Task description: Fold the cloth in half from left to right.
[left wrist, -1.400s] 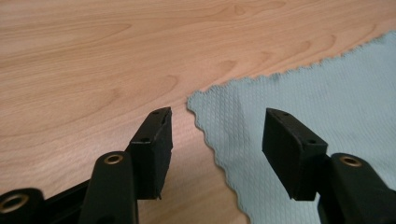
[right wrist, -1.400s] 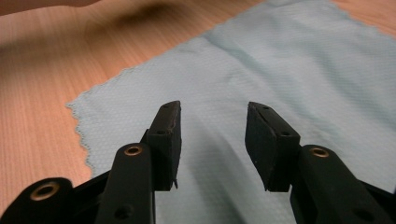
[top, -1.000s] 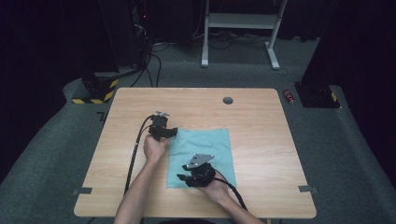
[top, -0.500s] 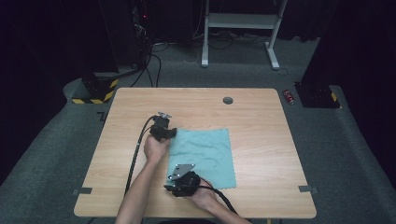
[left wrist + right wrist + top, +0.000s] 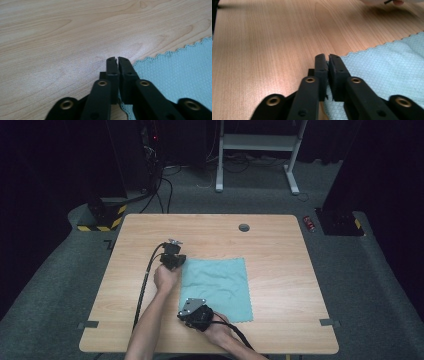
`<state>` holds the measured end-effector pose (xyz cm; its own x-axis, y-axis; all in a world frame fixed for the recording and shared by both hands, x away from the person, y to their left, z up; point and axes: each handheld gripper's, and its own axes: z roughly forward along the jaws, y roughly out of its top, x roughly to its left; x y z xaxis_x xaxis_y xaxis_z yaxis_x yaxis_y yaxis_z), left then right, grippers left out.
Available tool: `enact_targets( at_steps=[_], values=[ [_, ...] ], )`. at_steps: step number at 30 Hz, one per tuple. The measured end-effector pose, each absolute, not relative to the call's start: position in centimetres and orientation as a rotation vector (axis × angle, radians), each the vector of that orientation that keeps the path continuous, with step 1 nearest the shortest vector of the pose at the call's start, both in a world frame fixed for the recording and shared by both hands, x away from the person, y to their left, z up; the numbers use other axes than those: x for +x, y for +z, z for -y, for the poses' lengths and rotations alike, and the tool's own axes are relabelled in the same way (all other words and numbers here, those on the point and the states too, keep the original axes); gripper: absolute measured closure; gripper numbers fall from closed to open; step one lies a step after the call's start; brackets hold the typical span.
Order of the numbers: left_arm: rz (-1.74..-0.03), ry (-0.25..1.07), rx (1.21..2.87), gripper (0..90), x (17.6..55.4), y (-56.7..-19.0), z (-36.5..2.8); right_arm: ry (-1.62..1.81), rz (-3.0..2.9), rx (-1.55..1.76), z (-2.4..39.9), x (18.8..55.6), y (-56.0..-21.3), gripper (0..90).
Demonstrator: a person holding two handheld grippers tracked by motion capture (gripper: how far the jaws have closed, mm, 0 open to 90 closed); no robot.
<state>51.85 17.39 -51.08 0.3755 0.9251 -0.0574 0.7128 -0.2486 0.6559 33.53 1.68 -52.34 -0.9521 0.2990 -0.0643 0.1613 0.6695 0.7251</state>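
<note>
A teal cloth (image 5: 217,282) lies flat on the wooden table (image 5: 280,245). My left gripper (image 5: 176,262) is at the cloth's far left corner. Its jaws have just been closing and now stand shut, with the scalloped edge of the cloth (image 5: 175,72) running in between them. My right gripper (image 5: 186,315) is at the near left corner. Its jaws have also just been closing and are shut on the cloth's (image 5: 387,67) edge, whose fringe shows in the slit between them. Both grippers (image 5: 115,58) (image 5: 325,56) sit low, close to the tabletop.
A small dark round piece (image 5: 244,227) sits in the table near its far edge. Bare wood stretches left of the cloth (image 5: 62,37) and to its right. A white frame's legs (image 5: 260,142) and cables stand on the floor beyond the table. The left hand shows far off (image 5: 387,2).
My right gripper has moved left along the cloth's near edge to its near left corner. Both pairs of jaws have closed on the cloth. The left hand has stayed put.
</note>
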Motion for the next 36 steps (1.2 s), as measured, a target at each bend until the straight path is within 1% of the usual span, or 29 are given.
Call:
enact_targets(
  at_steps=[2,5,14,26,36],
  values=[
    [-1.397,0.460,2.060,89.6,52.0,-51.0,-17.2,1.151,-2.701,0.379,-1.6,33.6,-52.3,88.3],
    [-1.390,0.435,2.046,89.9,52.0,-50.9,-17.4,1.152,-2.697,0.382,-1.5,33.4,-52.3,88.9],
    [-1.378,0.406,1.966,90.0,51.8,-49.6,-18.4,1.200,-2.663,0.390,-0.8,33.2,-51.3,89.5],
    [-1.373,0.399,1.929,90.0,51.6,-48.5,-19.5,1.232,-2.652,0.379,-1.3,33.0,-50.2,90.0],
    [-1.369,0.407,1.943,90.0,51.8,-47.3,-20.7,1.290,-2.641,0.384,-2.3,33.2,-48.9,90.0]
  ],
)
